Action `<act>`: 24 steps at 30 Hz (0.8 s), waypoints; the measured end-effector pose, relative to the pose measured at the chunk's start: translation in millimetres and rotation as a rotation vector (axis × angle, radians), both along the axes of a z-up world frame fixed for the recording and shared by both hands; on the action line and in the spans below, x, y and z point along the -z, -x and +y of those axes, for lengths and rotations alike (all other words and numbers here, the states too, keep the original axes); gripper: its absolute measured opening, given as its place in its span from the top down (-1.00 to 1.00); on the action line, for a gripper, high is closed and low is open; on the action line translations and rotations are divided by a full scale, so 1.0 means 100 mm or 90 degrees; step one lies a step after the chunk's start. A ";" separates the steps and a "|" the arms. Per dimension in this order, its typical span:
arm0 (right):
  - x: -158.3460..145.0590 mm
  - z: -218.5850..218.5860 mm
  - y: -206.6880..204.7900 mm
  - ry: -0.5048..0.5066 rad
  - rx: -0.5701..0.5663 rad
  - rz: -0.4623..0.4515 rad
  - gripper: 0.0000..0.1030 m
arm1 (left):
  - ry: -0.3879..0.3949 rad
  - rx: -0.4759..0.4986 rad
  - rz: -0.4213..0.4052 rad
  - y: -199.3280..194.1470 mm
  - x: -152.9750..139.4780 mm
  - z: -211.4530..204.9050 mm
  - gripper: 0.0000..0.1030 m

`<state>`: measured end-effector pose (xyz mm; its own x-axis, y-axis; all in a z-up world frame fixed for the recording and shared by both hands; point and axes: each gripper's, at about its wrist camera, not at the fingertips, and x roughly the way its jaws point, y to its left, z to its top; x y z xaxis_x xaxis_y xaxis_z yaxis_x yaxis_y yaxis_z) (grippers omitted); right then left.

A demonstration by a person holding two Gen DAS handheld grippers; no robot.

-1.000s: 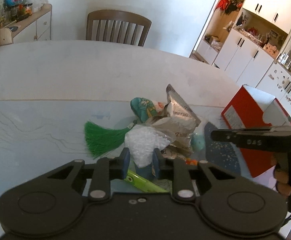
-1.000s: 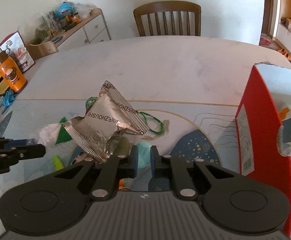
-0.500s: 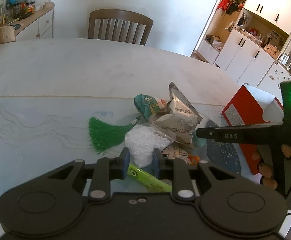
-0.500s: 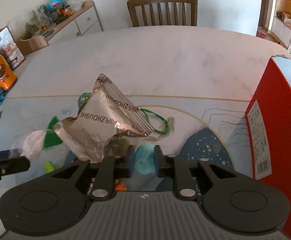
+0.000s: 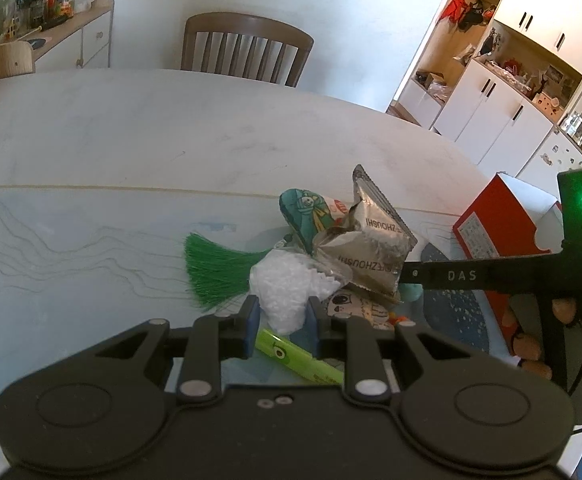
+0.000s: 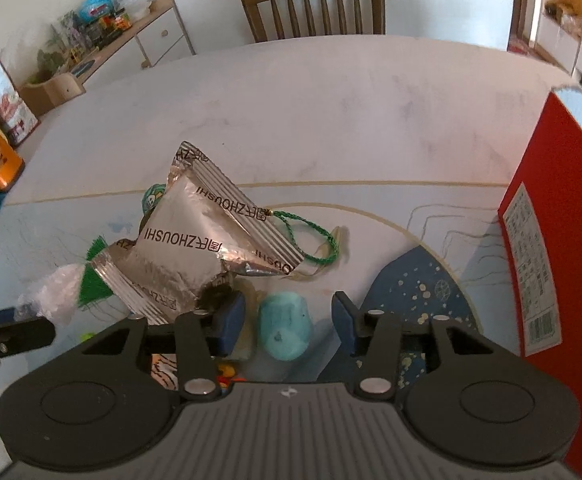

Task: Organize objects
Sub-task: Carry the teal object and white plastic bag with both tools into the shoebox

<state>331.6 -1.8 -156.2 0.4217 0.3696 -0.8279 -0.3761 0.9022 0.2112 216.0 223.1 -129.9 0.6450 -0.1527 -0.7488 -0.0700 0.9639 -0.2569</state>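
left claw (image 5: 279, 316) pinching white plastic bag (image 5: 287, 288) clear of pile; right claw (image 6: 289, 316) wide open, empty, straddling teal blob (image 6: 285, 330) for pickup

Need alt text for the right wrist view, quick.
The right gripper hovers with its jaws open around a teal object on the table mat. Crumpled silver snack packets lie just left, a red box stands right.

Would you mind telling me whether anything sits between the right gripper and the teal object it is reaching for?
Nothing visible does: the right gripper is open with the teal object between its fingers. The silver packet only leans by its left finger.
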 end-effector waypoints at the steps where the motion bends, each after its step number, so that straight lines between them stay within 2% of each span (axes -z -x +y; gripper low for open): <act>1: 0.00 -0.02 -0.01 -0.010 0.003 0.008 0.19 | 0.000 0.001 0.000 -0.01 0.00 -0.01 0.55; 3: 0.00 -0.03 -0.01 -0.027 0.008 0.019 0.37 | -0.001 0.003 -0.001 -0.01 -0.01 -0.02 0.55; 6: 0.00 -0.05 0.00 -0.033 0.014 0.019 0.46 | -0.001 0.005 -0.003 0.00 -0.03 -0.03 0.55; 14: -0.08 -0.16 0.12 -0.034 0.017 -0.001 0.46 | -0.003 0.017 -0.010 0.03 -0.10 -0.09 0.55; 24: -0.53 -0.50 0.41 -0.062 0.030 -0.034 0.46 | -0.006 0.056 -0.038 0.08 -0.34 -0.41 0.56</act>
<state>290.4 -52.0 -103.7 0.4829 0.4255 -0.7653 -0.3465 0.8955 0.2793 208.3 182.5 -95.8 0.6727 -0.2036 -0.7113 0.0298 0.9681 -0.2489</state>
